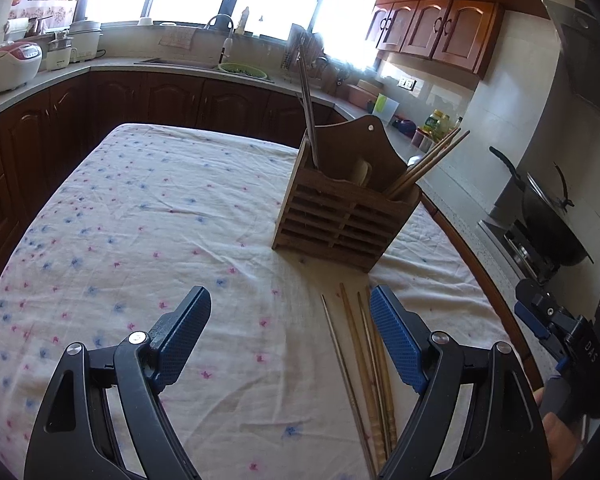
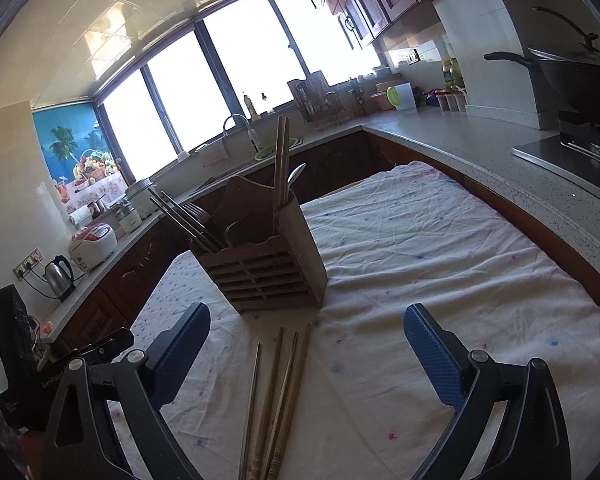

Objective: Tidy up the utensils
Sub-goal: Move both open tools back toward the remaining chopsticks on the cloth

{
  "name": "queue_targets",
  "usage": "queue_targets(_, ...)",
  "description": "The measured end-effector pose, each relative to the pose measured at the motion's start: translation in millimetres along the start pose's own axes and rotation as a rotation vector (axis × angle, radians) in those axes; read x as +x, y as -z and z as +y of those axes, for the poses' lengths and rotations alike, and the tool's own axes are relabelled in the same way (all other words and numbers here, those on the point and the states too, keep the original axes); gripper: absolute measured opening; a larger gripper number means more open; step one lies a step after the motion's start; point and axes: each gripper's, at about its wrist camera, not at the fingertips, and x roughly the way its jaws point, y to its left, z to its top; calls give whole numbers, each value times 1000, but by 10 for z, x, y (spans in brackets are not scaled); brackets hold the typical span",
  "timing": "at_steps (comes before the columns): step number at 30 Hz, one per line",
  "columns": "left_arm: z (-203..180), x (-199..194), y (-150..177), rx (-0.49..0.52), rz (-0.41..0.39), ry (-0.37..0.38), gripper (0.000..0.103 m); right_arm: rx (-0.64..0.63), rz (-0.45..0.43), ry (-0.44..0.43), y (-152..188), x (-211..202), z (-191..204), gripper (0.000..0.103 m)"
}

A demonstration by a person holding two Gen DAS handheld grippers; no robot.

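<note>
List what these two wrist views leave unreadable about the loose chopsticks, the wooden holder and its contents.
- Loose chopsticks: near ends cut off by the bottom edge in the right wrist view; in the left wrist view the left gripper finger covers part.
- Wooden holder: slatted walls hide the lower parts of the upright chopsticks in both views.
- Spoon: only its bowl shows behind the holder's rim.
- Middle compartment's pale object: too little shows to identify.

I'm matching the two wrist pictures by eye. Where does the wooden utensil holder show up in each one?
Left wrist: the wooden utensil holder stands right of centre, beyond the open left gripper.
Right wrist: the holder stands left of centre, beyond the open right gripper.
Shared landmark: the loose chopsticks lying on the floral tablecloth in front of it.
</note>
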Motion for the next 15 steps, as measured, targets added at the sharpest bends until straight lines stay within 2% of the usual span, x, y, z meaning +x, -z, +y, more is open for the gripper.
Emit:
queue_targets(12,-188,428,166,75,155,-46,84,9,64,15,104,163,-103,97)
queue_targets(14,-239,544,181,88,183,-40,83,0,76,24,122,199,-111,89)
queue_targets(15,-265,613,190,92,200,-35,81,2,87,28,127,223,-120,81)
